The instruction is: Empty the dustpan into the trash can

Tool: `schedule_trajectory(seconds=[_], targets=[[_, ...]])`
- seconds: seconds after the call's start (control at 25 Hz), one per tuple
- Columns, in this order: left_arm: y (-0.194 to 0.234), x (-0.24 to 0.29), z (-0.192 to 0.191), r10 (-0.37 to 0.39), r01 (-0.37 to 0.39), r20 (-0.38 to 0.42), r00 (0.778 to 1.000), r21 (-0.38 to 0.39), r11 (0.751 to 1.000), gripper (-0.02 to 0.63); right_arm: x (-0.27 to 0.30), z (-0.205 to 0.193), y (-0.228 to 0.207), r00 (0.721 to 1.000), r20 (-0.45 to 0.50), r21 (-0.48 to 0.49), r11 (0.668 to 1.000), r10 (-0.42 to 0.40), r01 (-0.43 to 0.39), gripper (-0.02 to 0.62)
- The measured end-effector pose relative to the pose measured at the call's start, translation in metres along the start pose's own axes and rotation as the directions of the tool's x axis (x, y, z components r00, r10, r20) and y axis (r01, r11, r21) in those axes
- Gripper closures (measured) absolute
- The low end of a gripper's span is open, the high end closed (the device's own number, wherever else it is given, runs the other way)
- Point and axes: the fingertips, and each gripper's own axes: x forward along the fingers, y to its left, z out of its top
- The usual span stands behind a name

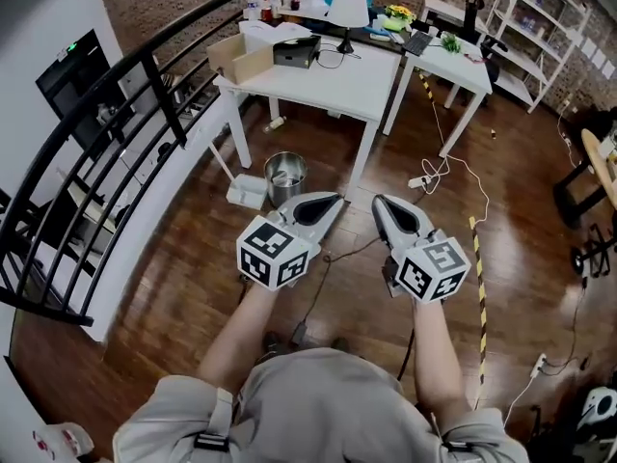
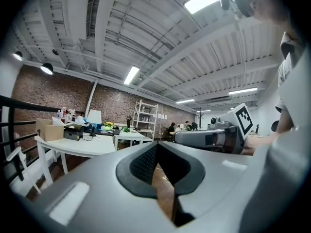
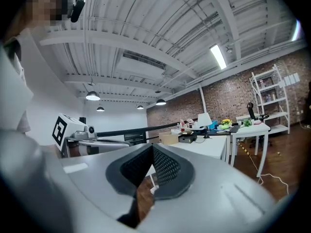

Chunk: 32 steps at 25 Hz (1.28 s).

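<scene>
While my left gripper and right gripper are pressed together, empty, the trash can stands on the wood floor below the white worktop's near edge, the dustpan just beside it.

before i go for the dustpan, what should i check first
1. Left gripper empty: ok, jaws together with nothing between them.
2. Right gripper empty: ok, jaws together with nothing between them.
3. Jaws open for a grasp: not ok, both are shut.
4. Dustpan located: ok, on the floor beside the trash can.
5. Trash can upright, top open: ok.
6. Debris in the dustpan: cannot tell.
</scene>
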Motion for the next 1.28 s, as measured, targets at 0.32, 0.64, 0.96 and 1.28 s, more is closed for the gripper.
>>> schedule_trajectory(seconds=[0.32,0.64,0.96,1.28], targets=[[-0.041,0.035,-0.006,-0.012,0.011,-0.038,0.999,-0.010,1.000,0.600,-0.042,0.009,-0.033,1.000,0.019,0.013,1.000,-0.010,0.010,0.594],[-0.045,0.044,-0.012,0.000,-0.002,-0.068,0.998,-0.019,1.000,0.600,-0.043,0.006,-0.042,1.000,0.022,0.035,0.999,0.012,-0.013,0.594],[-0.041,0.054,-0.012,0.011,-0.013,-0.067,0.998,-0.021,1.000,0.600,-0.039,0.007,-0.045,0.999,0.022,0.028,0.999,0.037,-0.037,0.594],[-0.044,0.057,-0.014,0.010,-0.012,-0.068,0.998,-0.027,1.000,0.600,-0.039,0.010,-0.046,0.998,0.033,0.024,0.998,0.050,-0.051,0.594]])
